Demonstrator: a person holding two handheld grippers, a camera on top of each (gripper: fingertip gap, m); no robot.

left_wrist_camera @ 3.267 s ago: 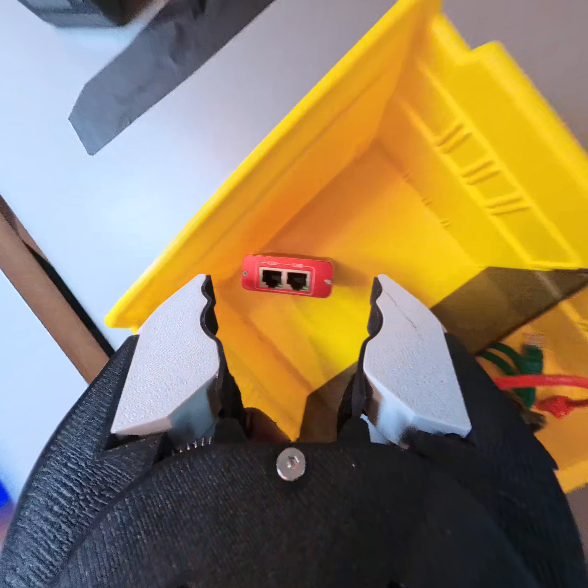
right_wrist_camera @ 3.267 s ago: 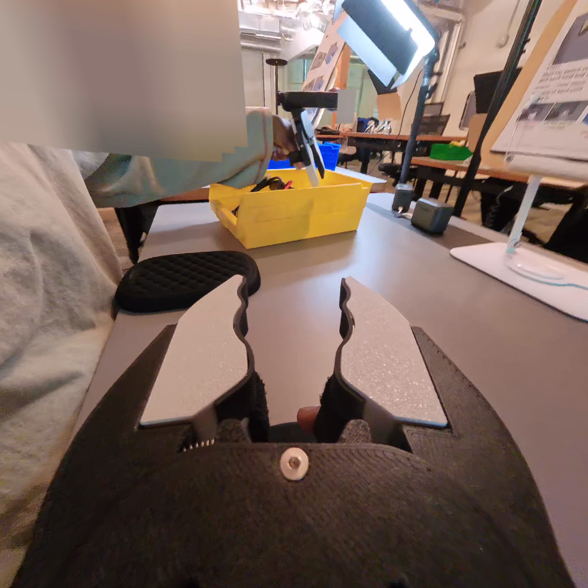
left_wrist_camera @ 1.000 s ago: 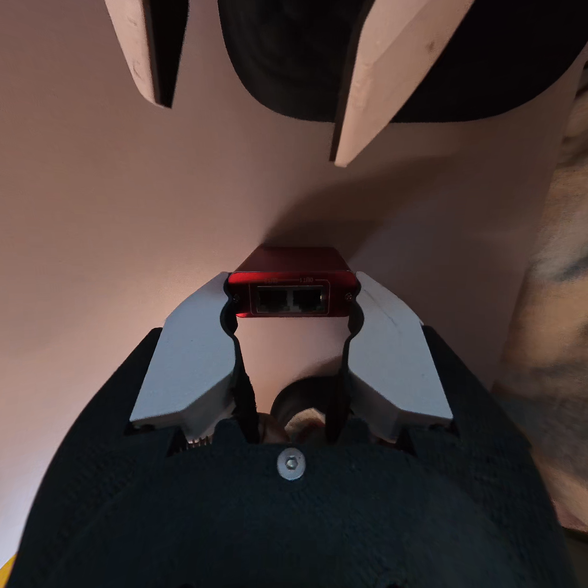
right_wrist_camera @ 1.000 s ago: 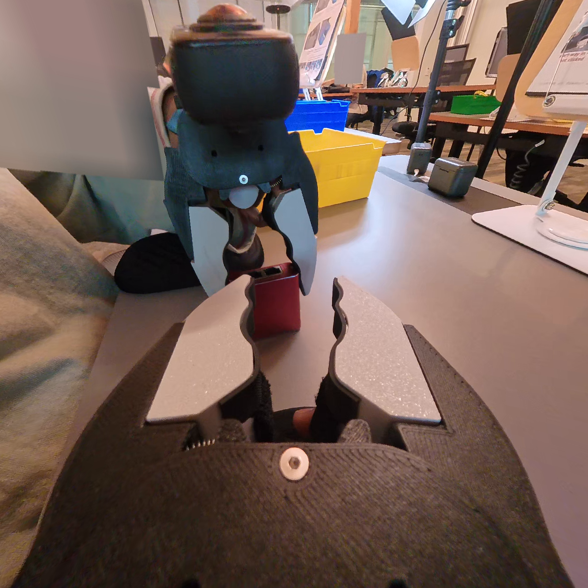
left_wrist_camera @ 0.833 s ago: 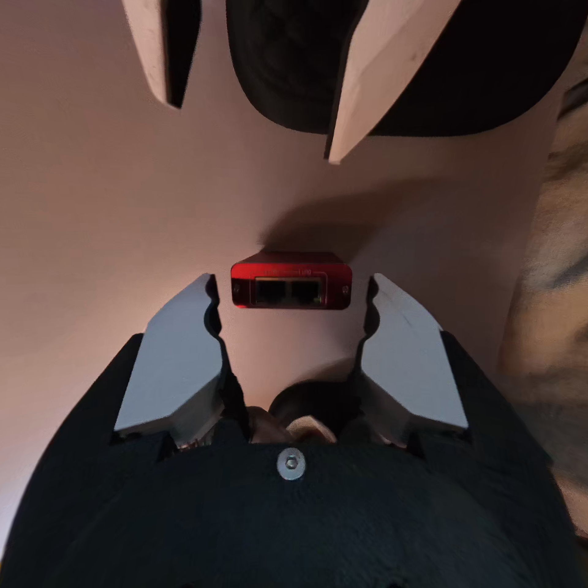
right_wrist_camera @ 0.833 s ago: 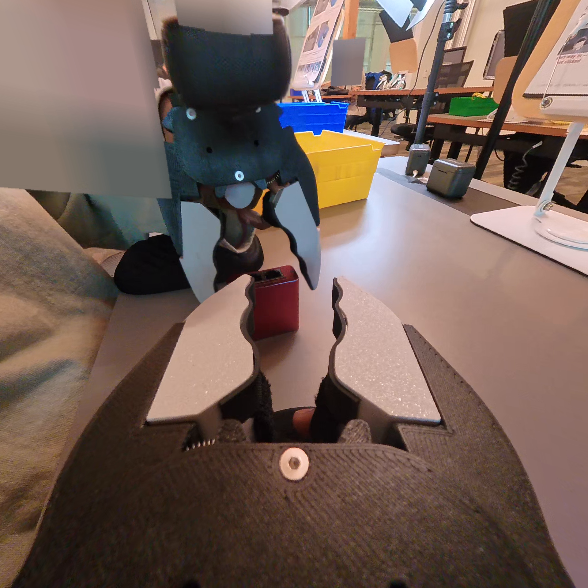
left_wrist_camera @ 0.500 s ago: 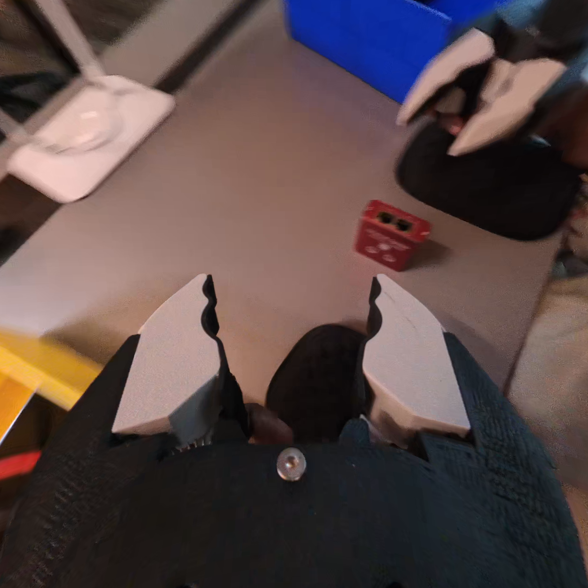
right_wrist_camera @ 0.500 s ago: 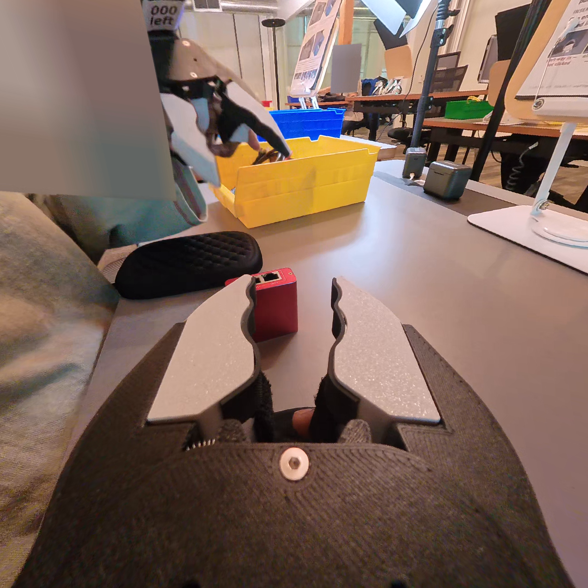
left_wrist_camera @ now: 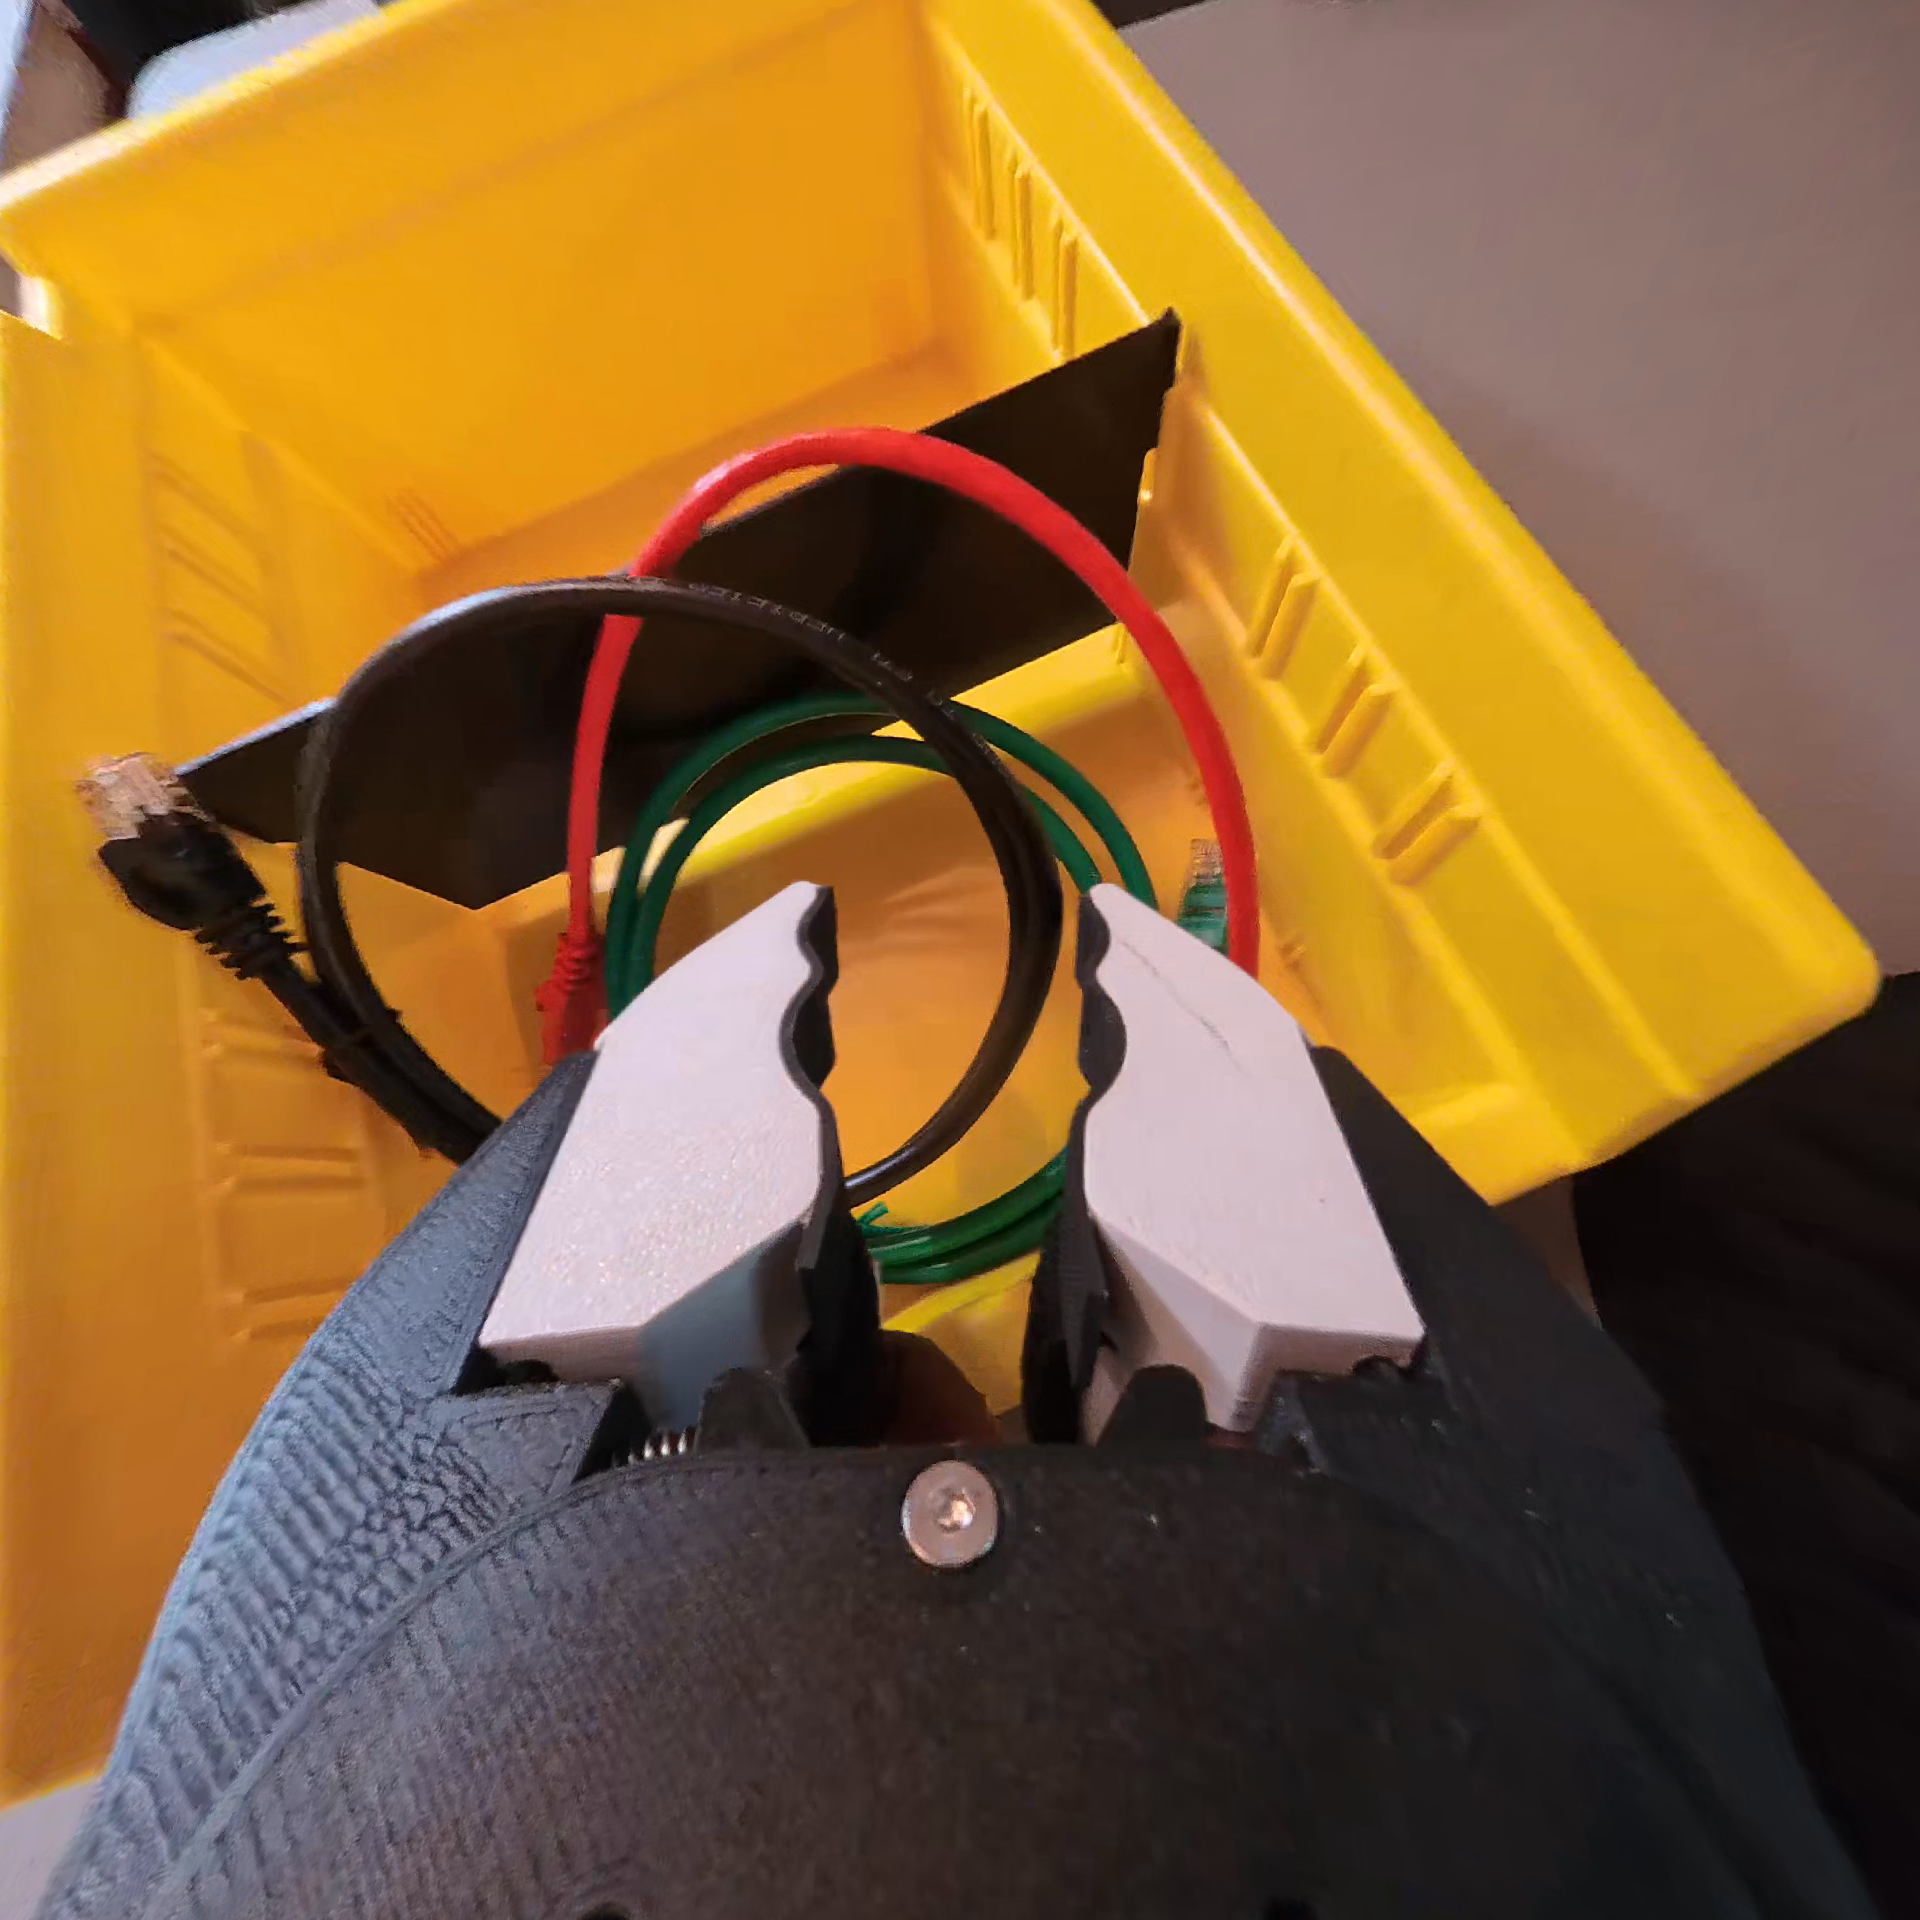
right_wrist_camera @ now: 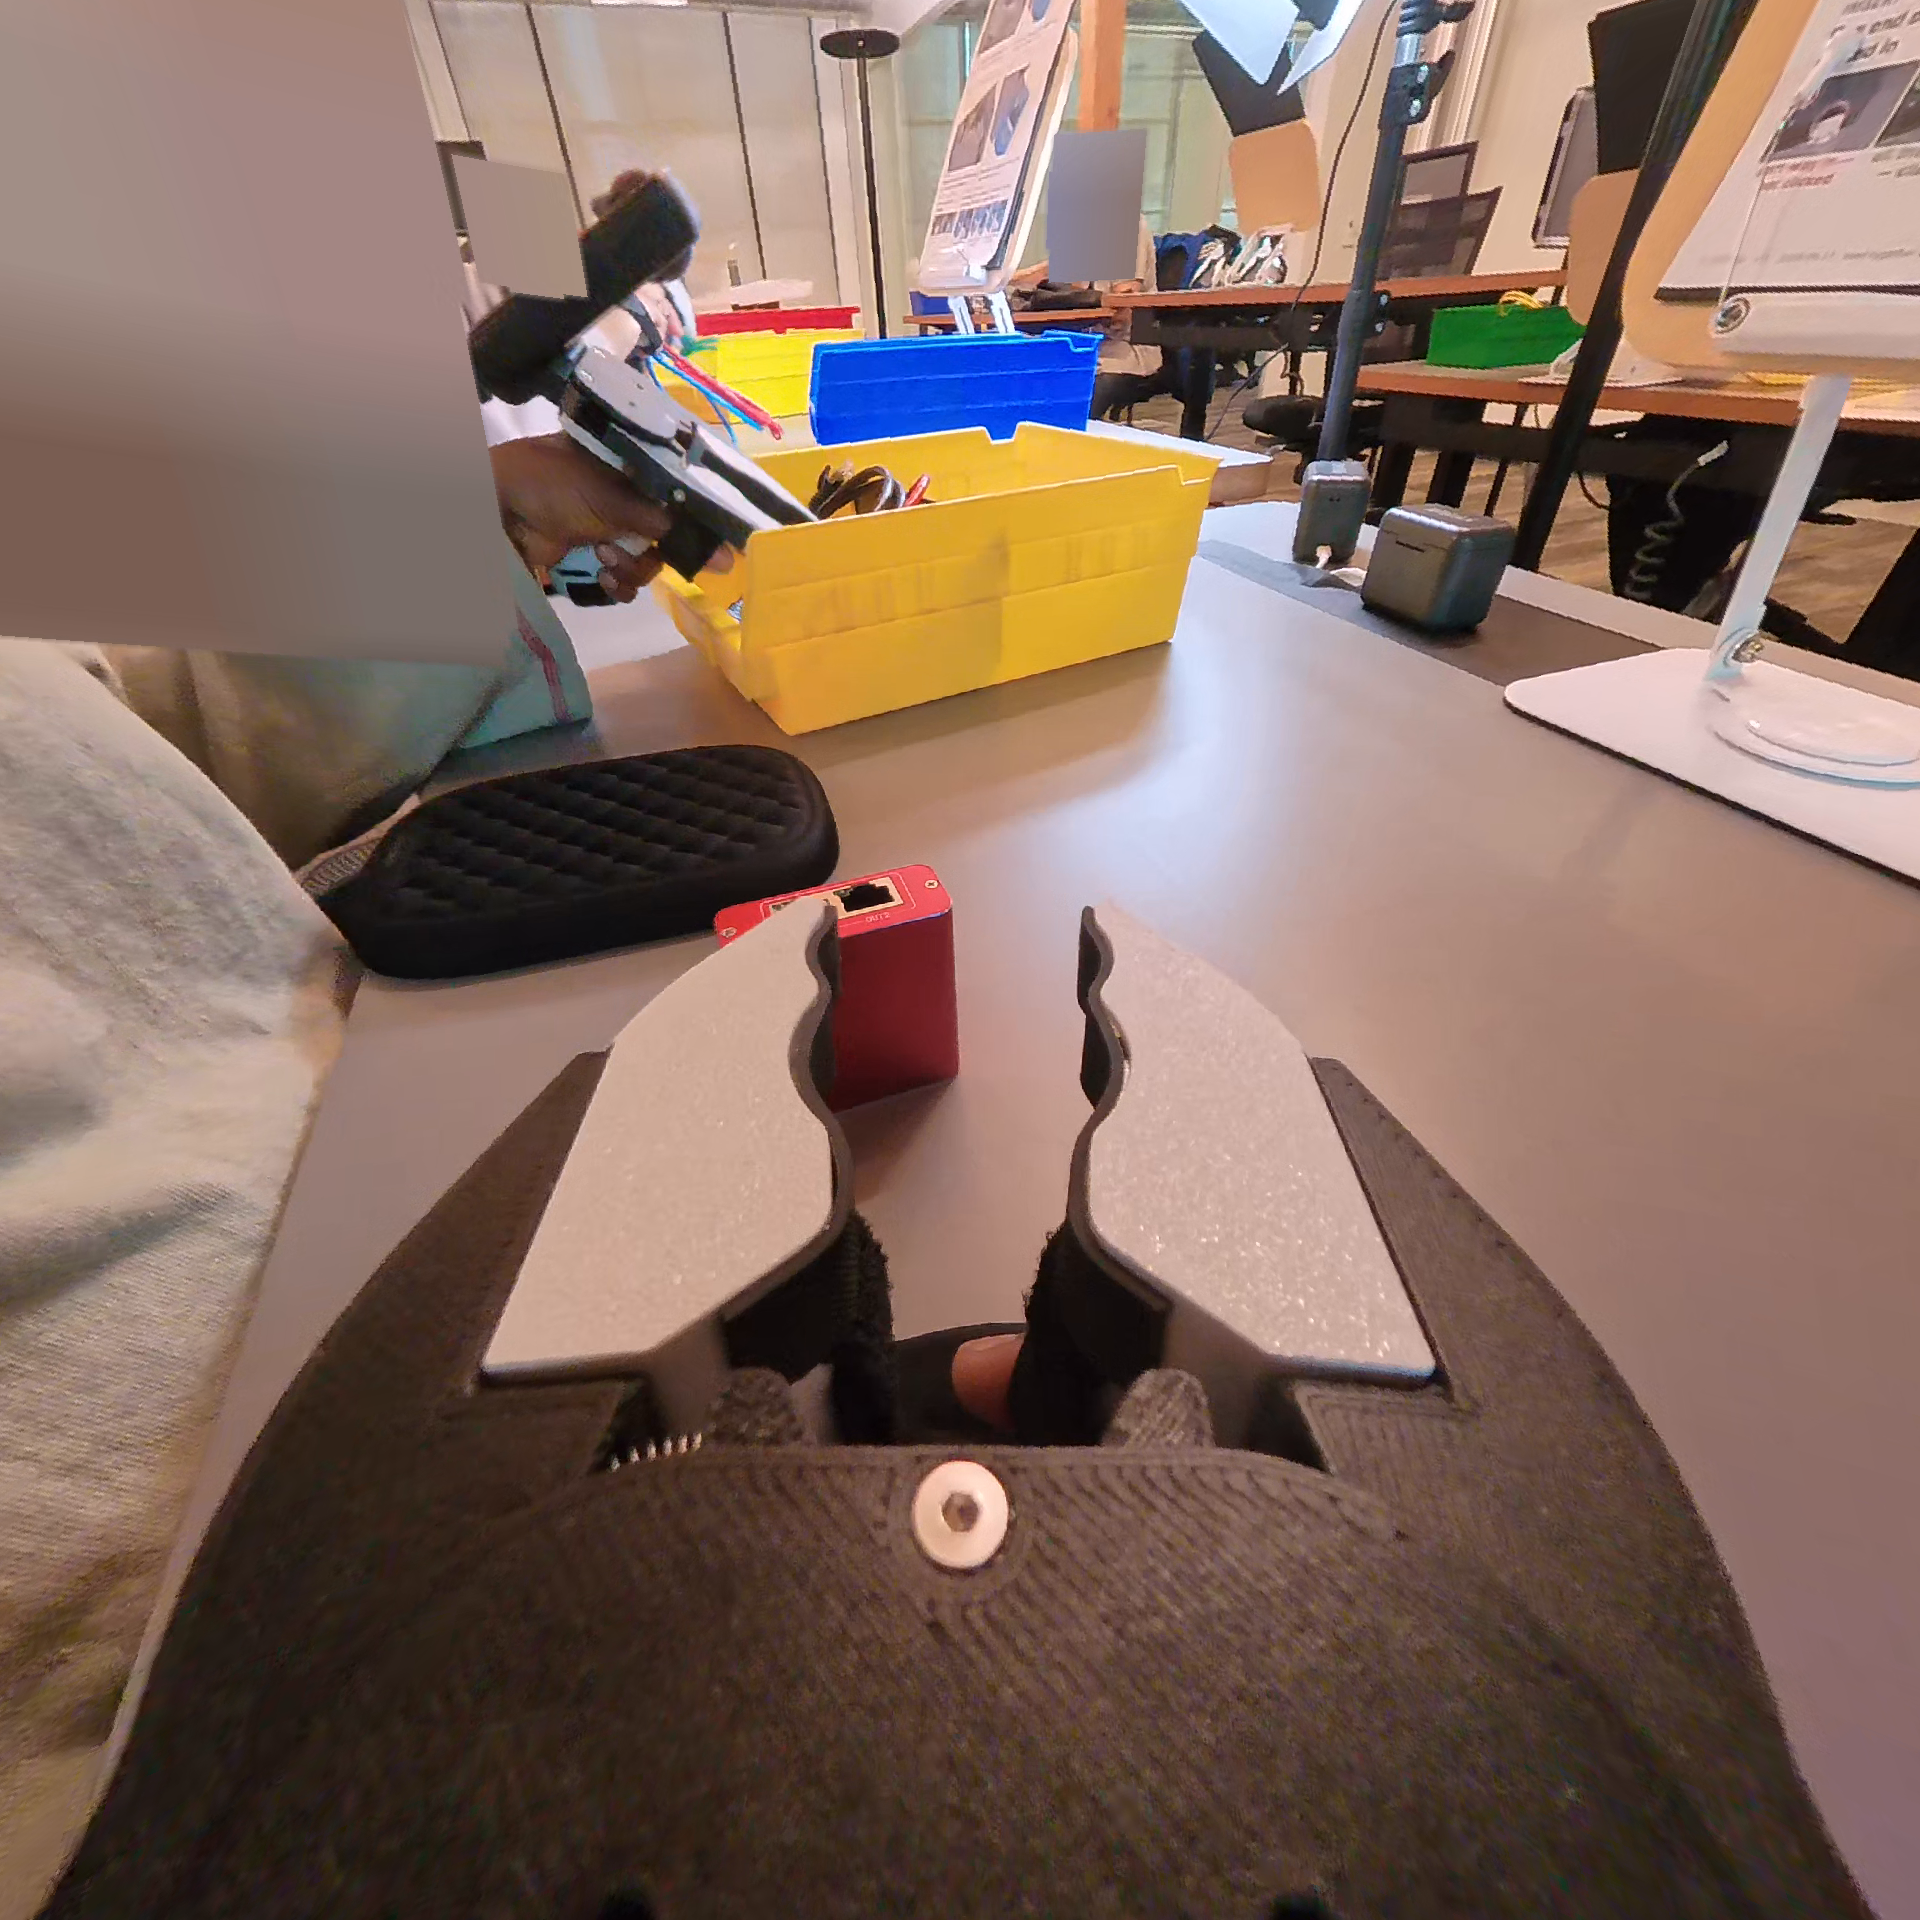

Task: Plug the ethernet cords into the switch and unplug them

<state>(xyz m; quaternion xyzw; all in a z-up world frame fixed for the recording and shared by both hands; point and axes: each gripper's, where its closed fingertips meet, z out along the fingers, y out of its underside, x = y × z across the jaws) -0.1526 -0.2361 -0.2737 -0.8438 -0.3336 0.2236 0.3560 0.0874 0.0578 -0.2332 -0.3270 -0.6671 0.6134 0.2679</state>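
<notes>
Reaching into the yellow bin (left_wrist_camera: 1475, 644) with the left gripper (left_wrist_camera: 951, 935); its fingers stand apart, holding nothing. Nearest the tips: the loop of the black cord (left_wrist_camera: 997, 831), with the coiled green cord (left_wrist_camera: 935, 1247) under it on the bin floor. The red cord (left_wrist_camera: 1184, 665) arches over both. Black plug (left_wrist_camera: 130, 795) points up at the left wall, in front of a black divider (left_wrist_camera: 935, 540); red plug (left_wrist_camera: 566, 987) hangs down just left of the left finger; green plug (left_wrist_camera: 1205, 894) stands just behind the right finger.

Right gripper (right_wrist_camera: 951, 997) rests low over the grey table (right_wrist_camera: 1455, 935), also released and empty. The red switch (right_wrist_camera: 904, 997) stands on end just ahead of it, ports up, partly behind the left finger. A black wrist pad (right_wrist_camera: 582, 852) lies just beyond.

Step in hand, as judged: picking a first cord. Best to grip near a plug boot, not mid-loop, so the plug can be aimed. The black plug is clearest of the tangle. Lift slowly, since the loops overlap and may drag each other. Right gripper should steady the switch before insertion.
</notes>
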